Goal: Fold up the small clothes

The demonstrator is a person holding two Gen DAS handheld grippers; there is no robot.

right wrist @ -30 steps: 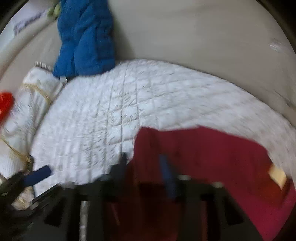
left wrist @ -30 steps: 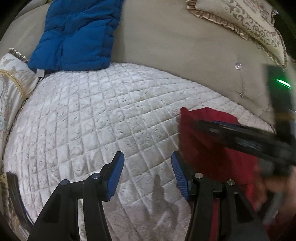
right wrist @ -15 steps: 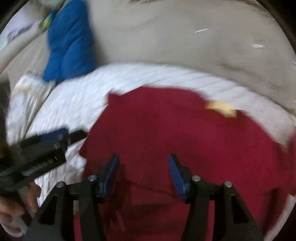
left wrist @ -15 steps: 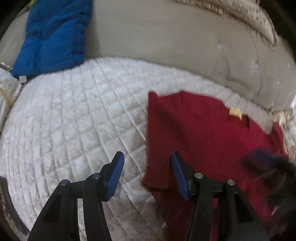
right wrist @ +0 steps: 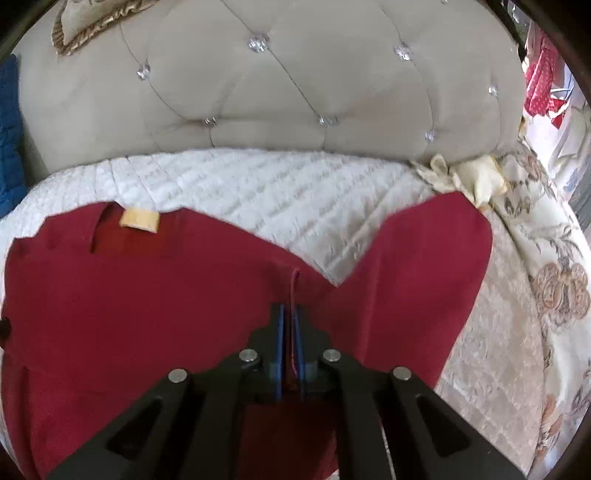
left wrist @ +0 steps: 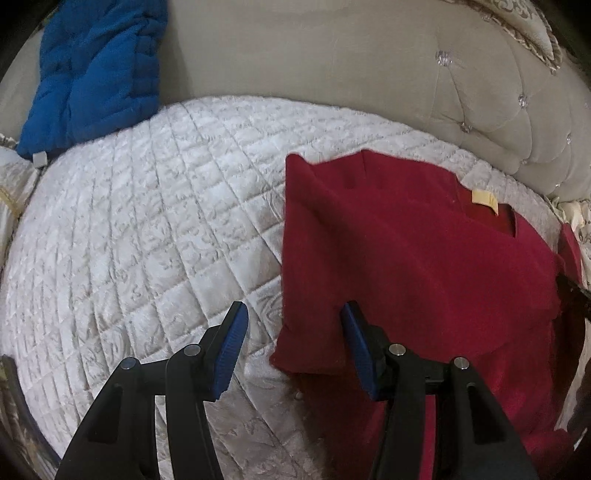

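A dark red shirt (left wrist: 413,258) with a tan neck label (left wrist: 484,197) lies on the white quilted bed cover (left wrist: 147,240). Its left side is folded in, with a straight left edge. My left gripper (left wrist: 291,332) is open and hovers over the shirt's lower left corner, holding nothing. In the right wrist view the shirt (right wrist: 129,314) fills the lower frame, with its right sleeve (right wrist: 424,266) spread out to the right. My right gripper (right wrist: 290,332) is shut on a pinch of red fabric near the right armpit seam.
A blue padded garment (left wrist: 96,70) lies against the beige tufted headboard (right wrist: 295,85) at the back left. A gold-patterned pillow (left wrist: 524,22) sits at the top right. A floral bedspread (right wrist: 546,295) hangs off the bed's right side.
My right gripper has swung right across the shirt and closed on fabric near the right sleeve. My left gripper has shifted slightly and stays open over the shirt's left corner.
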